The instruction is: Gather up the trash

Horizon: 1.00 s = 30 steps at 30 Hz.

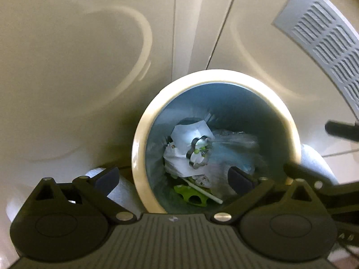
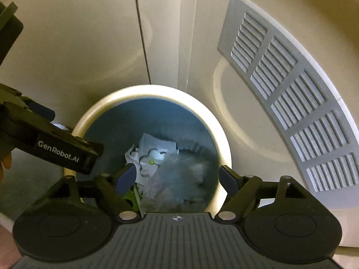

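**binwatcher:** While both grippers are hanging over the bin, their jaws are standing wide apart with nothing between them. The left gripper (image 1: 174, 179) is sitting nearest the lens, its dark blue pads (image 1: 239, 178) spread to either side. Same story on the right gripper (image 2: 177, 177), pads apart and gripping nothing.

**tidy_tom:** Where's the trash sitting then?

**binwatcher:** Down in the bin (image 1: 143, 148), a round one with a cream rim and a blue liner (image 2: 157, 116). At the near side of the pile a green scrap (image 1: 190, 196) is lying with a white stick (image 1: 203, 190) across it. Further in, crumpled white paper (image 1: 186, 136) is heaped up, with a wavy metal ring (image 1: 197, 154) lying on top. A clear plastic bag (image 1: 235, 148) is slumping just beside the paper.

**tidy_tom:** Anything around the bin?

**binwatcher:** A white roll (image 1: 119, 190) is standing just left of it, touching or nearly, can't tell. Behind the bin, cream cabinet doors (image 2: 78, 44) are running up, and a grey vent grille (image 2: 291, 103) is sitting off to the right.
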Each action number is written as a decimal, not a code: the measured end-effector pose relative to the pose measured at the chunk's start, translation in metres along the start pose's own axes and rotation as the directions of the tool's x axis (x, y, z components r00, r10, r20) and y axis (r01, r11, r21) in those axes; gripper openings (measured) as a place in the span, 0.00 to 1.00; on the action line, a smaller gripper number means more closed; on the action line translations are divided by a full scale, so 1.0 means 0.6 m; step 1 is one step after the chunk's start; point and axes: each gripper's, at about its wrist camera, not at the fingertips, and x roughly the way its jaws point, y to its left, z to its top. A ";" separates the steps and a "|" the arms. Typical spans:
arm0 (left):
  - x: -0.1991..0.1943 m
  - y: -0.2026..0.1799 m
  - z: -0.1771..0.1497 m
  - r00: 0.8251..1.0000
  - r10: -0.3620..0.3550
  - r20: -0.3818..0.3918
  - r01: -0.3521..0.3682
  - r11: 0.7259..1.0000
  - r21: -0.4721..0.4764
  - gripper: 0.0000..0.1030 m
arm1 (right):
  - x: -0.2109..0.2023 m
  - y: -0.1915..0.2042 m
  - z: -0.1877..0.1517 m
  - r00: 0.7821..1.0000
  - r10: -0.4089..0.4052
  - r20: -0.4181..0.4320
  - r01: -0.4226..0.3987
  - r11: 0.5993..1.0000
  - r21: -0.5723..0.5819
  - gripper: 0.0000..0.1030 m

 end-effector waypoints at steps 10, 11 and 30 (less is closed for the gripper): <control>-0.111 0.002 -0.052 0.995 -0.001 0.099 0.001 1.000 0.002 1.00 | -0.121 0.005 -0.039 0.989 0.019 0.149 -0.018 1.000 -0.008 0.90; -0.117 -0.002 -0.057 0.995 0.006 0.103 -0.007 1.000 0.013 1.00 | -0.129 0.008 -0.044 0.987 0.019 0.157 -0.017 1.000 -0.009 0.91; -0.185 -0.032 -0.132 0.969 0.080 0.234 -0.109 0.988 0.113 1.00 | -0.199 0.020 -0.103 0.982 -0.006 0.188 0.007 1.000 -0.005 0.94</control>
